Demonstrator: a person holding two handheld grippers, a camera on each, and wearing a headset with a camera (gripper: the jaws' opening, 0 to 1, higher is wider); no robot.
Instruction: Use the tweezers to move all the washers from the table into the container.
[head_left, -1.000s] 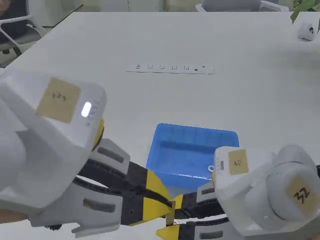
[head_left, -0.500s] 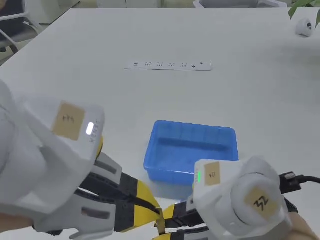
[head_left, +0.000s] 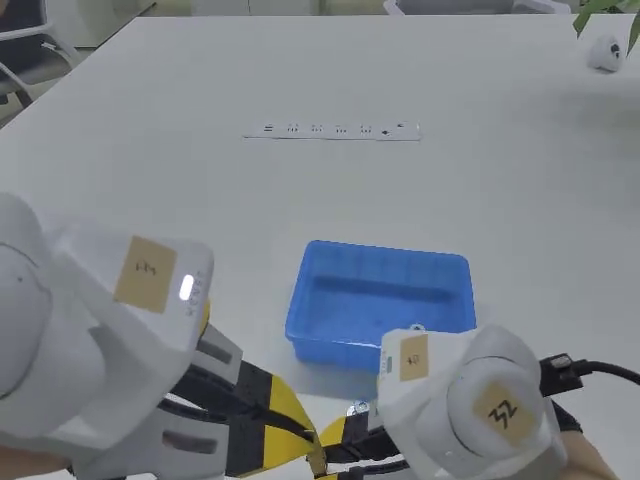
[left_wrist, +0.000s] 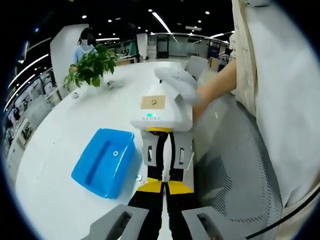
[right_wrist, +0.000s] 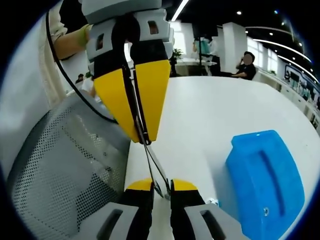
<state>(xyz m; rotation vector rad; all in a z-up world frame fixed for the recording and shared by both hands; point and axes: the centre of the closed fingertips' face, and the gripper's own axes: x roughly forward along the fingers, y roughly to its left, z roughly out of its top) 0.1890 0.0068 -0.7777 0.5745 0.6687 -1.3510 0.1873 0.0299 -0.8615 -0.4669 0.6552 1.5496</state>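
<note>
A power strip (head_left: 330, 130) lies far back, the blue container (head_left: 385, 262) just beyond both grippers. Between them the tweezers (right_wrist: 152, 160) run left to right, pinched in the left gripper (right_wrist: 144, 136)'s jaws. I cannot tell the right gripper (right_wrist: 161, 188)'s hold.

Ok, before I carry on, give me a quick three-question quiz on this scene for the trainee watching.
1. True or false: the blue container holds no washers.
2. What is clamped in the yellow jaws of the left gripper? A) a bolt B) the tweezers C) nothing
3. Where does the loose washer lie?
Key: 1 false, a second washer lies inside it. 2 B. 3 on the table, just outside the blue container.
</note>
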